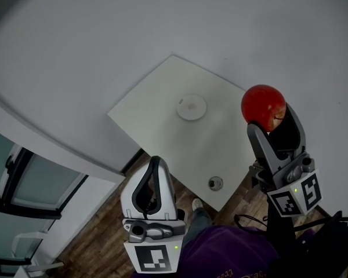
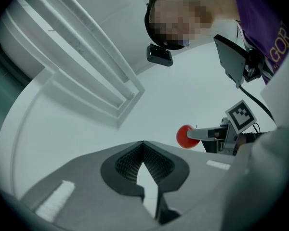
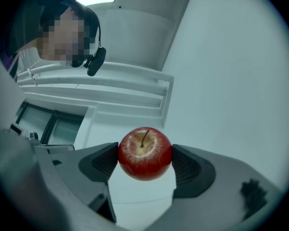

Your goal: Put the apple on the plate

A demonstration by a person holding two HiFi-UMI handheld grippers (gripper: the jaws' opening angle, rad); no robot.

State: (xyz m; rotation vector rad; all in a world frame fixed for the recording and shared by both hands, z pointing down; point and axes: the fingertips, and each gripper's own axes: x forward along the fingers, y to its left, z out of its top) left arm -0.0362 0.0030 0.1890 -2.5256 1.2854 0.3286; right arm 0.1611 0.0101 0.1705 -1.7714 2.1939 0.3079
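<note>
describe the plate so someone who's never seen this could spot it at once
Find the pale square table over the wood floor. The plate lies flat near its middle, a white disc. It is wider and paler than the tabletop's only other item, a small dark-ringed round object by the near edge.

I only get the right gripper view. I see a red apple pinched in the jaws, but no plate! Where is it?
Observer: In the head view, the plate lies near the middle of a white table, left of the apple in that picture.
Operator: Is anything else on the table?
Observer: A small round thing near the edge nearest the person. It is too small to name.
Operator: What's the other gripper doing?
Observer: The left gripper is shut, with nothing between its jaws.
</note>
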